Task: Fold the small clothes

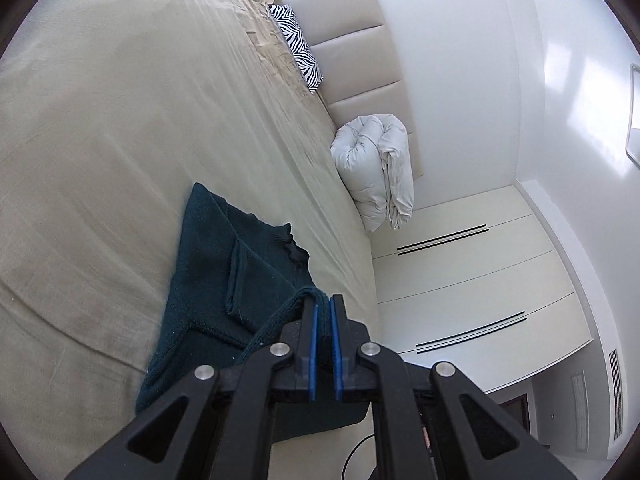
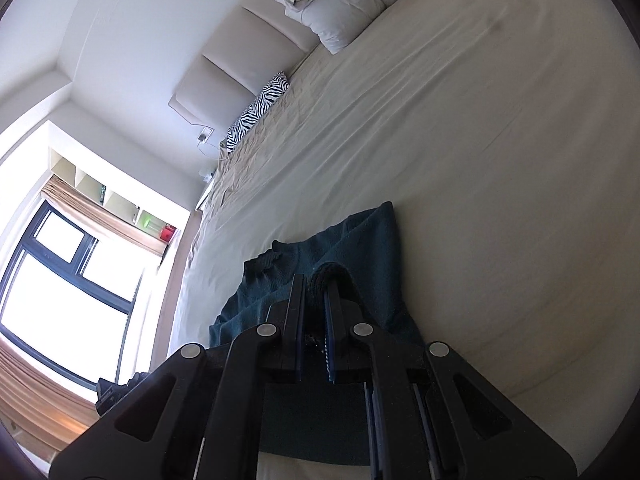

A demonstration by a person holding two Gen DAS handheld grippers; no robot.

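Bedroom, pale walls; a bed (image 1: pixel 100 140) under a beige sheet fills most of both wrist views. Headboard (image 1: pixel 360 60): padded, cream, panelled. Cushion (image 1: pixel 296 50): zebra print, leaning at the headboard's foot. Duvet (image 1: pixel 376 168): white, rolled and folded, on the bed against the headboard, well apart from the cushion. Wardrobe (image 1: pixel 460 280): white doors with dark slot handles, seen past the bed edge in the left view. Window (image 2: pixel 60 280): dark frame, beige blind and curtain, with open shelves above, in the right view. Sweater (image 1: pixel 224 280): dark teal knit, lying on the sheet near the bed edge, partly folded over itself, collar showing. Left gripper (image 1: pixel 322 304): blue pads closed together, pinching a ribbed edge of the sweater at the tips. Right gripper (image 2: pixel 316 284): jaws closed on a bunched fold of the sweater, which rises between the fingers.
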